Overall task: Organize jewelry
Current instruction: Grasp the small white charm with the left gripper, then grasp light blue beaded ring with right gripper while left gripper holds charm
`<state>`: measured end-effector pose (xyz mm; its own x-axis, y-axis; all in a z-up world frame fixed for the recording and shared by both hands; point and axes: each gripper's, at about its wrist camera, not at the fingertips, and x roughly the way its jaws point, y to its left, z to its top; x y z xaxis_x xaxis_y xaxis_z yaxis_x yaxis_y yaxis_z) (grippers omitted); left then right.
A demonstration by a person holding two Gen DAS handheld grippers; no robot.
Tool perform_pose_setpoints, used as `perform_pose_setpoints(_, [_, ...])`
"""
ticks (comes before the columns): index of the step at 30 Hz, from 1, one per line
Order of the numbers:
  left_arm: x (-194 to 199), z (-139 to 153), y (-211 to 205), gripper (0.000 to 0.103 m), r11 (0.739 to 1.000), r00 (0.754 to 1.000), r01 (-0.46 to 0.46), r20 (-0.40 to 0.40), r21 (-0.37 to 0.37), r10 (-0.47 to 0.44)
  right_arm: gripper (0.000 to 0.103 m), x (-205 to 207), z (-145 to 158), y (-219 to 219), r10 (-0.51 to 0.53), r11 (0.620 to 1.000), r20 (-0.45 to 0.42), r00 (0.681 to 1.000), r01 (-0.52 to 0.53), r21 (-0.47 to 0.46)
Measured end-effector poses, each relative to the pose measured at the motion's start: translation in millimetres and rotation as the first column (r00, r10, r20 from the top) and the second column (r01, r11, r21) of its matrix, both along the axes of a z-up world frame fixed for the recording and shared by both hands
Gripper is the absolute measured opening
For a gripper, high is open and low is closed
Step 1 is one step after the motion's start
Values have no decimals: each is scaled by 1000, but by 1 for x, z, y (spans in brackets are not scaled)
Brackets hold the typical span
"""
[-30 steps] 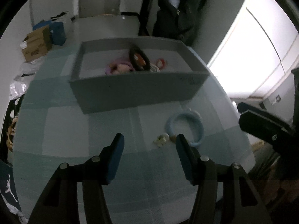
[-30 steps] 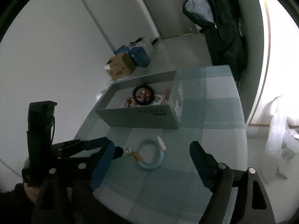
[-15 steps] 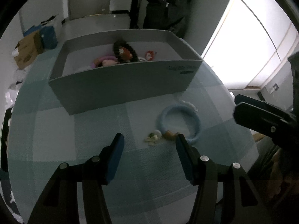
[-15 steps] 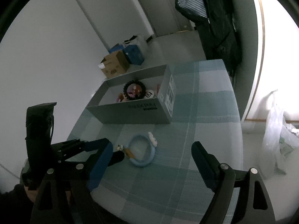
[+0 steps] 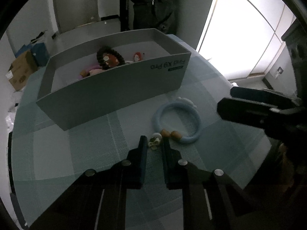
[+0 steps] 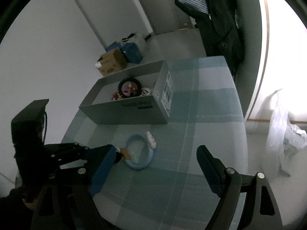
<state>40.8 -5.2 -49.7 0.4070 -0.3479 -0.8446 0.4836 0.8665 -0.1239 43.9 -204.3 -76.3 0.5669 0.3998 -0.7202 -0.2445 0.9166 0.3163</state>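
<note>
A light blue bracelet (image 5: 177,121) with two amber beads and a white charm lies on the checked tablecloth in front of a grey box (image 5: 115,94). A small pale charm piece (image 5: 154,141) sits at its near end. My left gripper (image 5: 154,143) has closed on that charm piece, fingers either side touching it. The bracelet also shows in the right wrist view (image 6: 139,153). My right gripper (image 6: 153,166) is open and empty, hovering above the table to the right. The grey box (image 6: 132,111) holds a dark beaded bracelet (image 5: 109,56) and other trinkets.
The table's right edge (image 6: 243,134) drops to the floor, where a white plastic bag (image 6: 284,132) lies. Cardboard and blue boxes (image 6: 115,61) stand on the floor behind the table. A dark coat (image 5: 153,2) hangs beyond the box.
My left gripper has moved forward and down to the charm piece and its fingers have closed from wide open onto it. The right gripper stays open, nearly still.
</note>
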Motion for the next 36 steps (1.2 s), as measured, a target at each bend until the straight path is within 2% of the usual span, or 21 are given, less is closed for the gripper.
perform_pose_setpoints(6, [6, 2, 6, 10, 999, 999, -22, -40, -50, 20, 86, 0, -3, 2, 9, 1000, -8, 1000, -9, -20])
perform_pose_setpoints(14, [1, 15, 14, 10, 997, 1000, -9, 7, -75, 10, 86, -1, -7, 4, 18, 1000, -31, 999, -19, -19])
perform_pose_setpoints(21, [6, 27, 31, 10, 985, 996, -87, 9, -148, 89, 86, -1, -13, 20, 70, 996, -36, 997, -71, -47])
perform_pose_setpoints(25, [7, 35, 40, 10, 976, 991, -120, 30, -181, 128, 86, -1, -18, 37, 107, 986, -13, 994, -108, -129])
perform_pose_setpoints(31, [6, 42, 48, 10, 969, 982, -165, 64, -186, 179, 85, 4, -25, 56, 127, 975, 7, 992, -124, -186])
perform_pose_setpoints(36, [7, 46, 55, 10, 966, 977, -177, 86, -186, 196, 75, 8, -28, 73, 137, 957, 34, 990, -123, -263])
